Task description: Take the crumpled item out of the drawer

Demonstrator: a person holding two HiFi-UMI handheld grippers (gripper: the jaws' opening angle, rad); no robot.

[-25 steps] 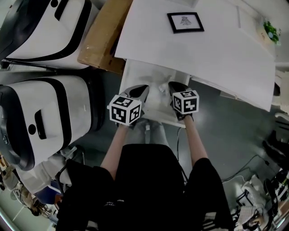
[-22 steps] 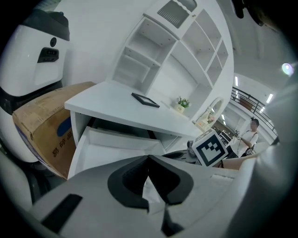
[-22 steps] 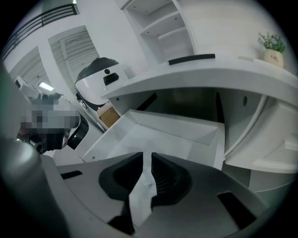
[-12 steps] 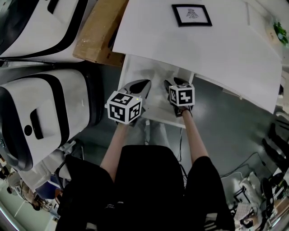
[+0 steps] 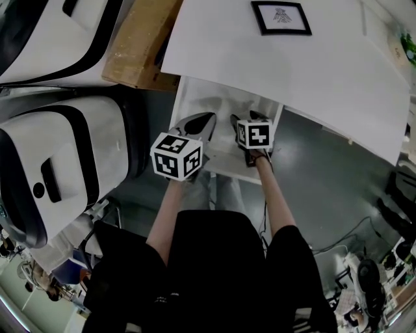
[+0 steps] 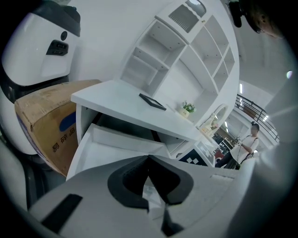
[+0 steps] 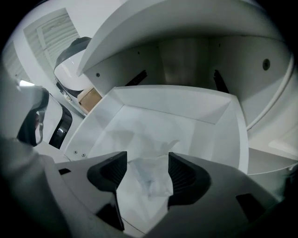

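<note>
White crumpled item (image 7: 151, 179) is seen lying on the floor of the pulled-out drawer (image 7: 219, 135), near its front edge. It is placed between the jaws of the right gripper (image 7: 146, 160), which are opening and are not pressed on it. The jaws of the left gripper (image 6: 149, 158) are closed together at the tips, above the drawer's left front corner.

Overhead, my left gripper (image 5: 200, 122) and right gripper (image 5: 250, 119) hide much of the drawer (image 5: 195, 97); the framed picture's (image 5: 281, 17) print is illegible.
</note>
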